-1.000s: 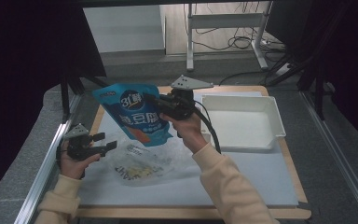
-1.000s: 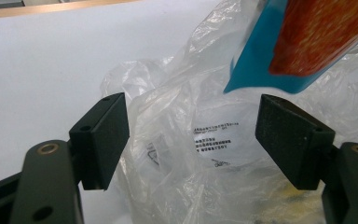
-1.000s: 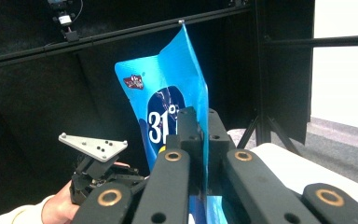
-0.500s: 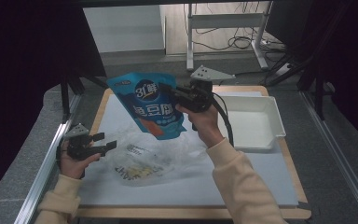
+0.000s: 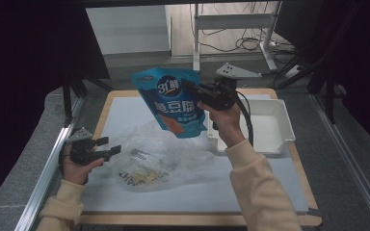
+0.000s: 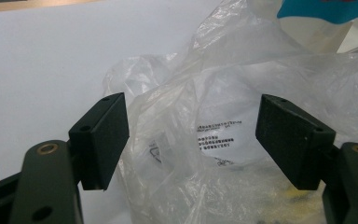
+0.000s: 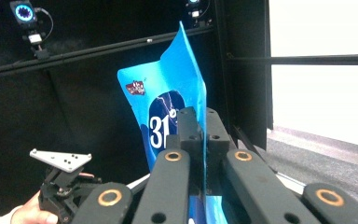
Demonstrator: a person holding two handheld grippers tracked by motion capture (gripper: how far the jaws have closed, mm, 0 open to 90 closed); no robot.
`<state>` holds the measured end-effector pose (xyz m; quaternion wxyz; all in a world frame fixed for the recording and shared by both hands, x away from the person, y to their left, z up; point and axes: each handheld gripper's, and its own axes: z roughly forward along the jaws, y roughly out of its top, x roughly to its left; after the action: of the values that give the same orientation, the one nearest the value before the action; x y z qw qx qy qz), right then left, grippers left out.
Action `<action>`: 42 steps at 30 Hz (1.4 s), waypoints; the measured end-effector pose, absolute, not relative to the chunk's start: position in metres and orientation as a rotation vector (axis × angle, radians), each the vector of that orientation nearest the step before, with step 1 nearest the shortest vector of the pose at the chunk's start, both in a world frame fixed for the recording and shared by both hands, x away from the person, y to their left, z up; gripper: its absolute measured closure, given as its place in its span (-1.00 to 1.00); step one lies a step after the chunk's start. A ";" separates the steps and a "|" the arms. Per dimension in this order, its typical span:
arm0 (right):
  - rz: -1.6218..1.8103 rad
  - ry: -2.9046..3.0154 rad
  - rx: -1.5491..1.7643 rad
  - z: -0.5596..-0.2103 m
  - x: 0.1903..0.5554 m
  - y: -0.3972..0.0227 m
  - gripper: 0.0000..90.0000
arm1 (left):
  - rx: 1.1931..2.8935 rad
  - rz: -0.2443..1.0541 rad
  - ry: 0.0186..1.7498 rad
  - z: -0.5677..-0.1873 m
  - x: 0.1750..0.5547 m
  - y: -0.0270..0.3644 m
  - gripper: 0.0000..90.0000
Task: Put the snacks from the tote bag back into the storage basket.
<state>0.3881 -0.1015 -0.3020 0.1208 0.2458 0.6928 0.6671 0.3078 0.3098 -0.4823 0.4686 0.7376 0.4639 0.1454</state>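
Observation:
A blue snack pouch (image 5: pixel 173 101) with white lettering hangs in the air above the table's middle, held by its right edge. My right gripper (image 5: pixel 189 86) is shut on that edge; in the right gripper view the jaws pinch the blue pouch (image 7: pixel 168 107) flat between them. A crumpled clear plastic bag (image 5: pixel 154 156) with a printed label and yellow pieces inside lies on the white mat (image 5: pixel 125 110). My left gripper (image 5: pixel 110 145) rests at the mat's left edge, jaws open, pointing at the bag. In the left gripper view the clear bag (image 6: pixel 214 135) lies just beyond the open left gripper (image 6: pixel 192 140).
A white tray (image 5: pixel 284 125) stands at the right of the table, just behind the right hand. The wooden table edge (image 5: pixel 103 113) frames the mat. A metal rail (image 5: pixel 48 173) runs along the left side. Cables and a desk frame lie on the floor beyond.
My right gripper has carried the blue pouch to the right and upward, away from the plastic bag. The left gripper has stayed in place.

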 end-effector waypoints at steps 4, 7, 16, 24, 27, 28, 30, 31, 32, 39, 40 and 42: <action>1.956 2.004 0.722 -0.300 0.390 -0.108 0.97 | 1.811 0.356 1.138 -0.483 0.308 0.310 -0.42; 1.959 1.990 0.730 -0.297 0.391 -0.114 0.97 | 1.810 0.354 1.139 -0.483 0.308 0.310 -0.42; 1.952 1.957 0.738 -0.286 0.394 -0.126 0.97 | 1.809 0.354 1.138 -0.483 0.308 0.310 -0.42; 1.930 1.937 0.749 -0.278 0.397 -0.138 0.97 | 1.808 0.353 1.138 -0.482 0.308 0.310 -0.42; 1.924 1.928 0.758 -0.276 0.399 -0.143 0.97 | 1.811 0.355 1.134 -0.482 0.308 0.310 -0.42; 1.922 1.926 0.759 -0.276 0.399 -0.145 0.97 | 1.812 0.354 1.134 -0.482 0.308 0.310 -0.42; 1.914 1.920 0.768 -0.275 0.401 -0.150 0.97 | 1.813 0.354 1.135 -0.482 0.308 0.310 -0.42; 1.914 1.920 0.768 -0.275 0.401 -0.150 0.97 | 1.812 0.353 1.135 -0.483 0.308 0.310 -0.42; 1.909 1.918 0.773 -0.275 0.402 -0.152 0.97 | 1.809 0.351 1.139 -0.483 0.308 0.310 -0.42; 1.893 1.894 0.799 -0.276 0.406 -0.167 0.97 | 1.813 0.351 1.136 -0.483 0.309 0.310 -0.42; 1.891 1.888 0.802 -0.276 0.406 -0.169 0.97 | 1.814 0.351 1.137 -0.483 0.309 0.310 -0.42; 1.886 1.880 0.809 -0.276 0.407 -0.173 0.97 | 1.814 0.350 1.137 -0.484 0.309 0.310 -0.42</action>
<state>0.4070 -0.1733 -0.2756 0.1782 0.2860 0.6646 0.6669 0.3088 0.3100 -0.4835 0.4673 0.7392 0.4636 0.1427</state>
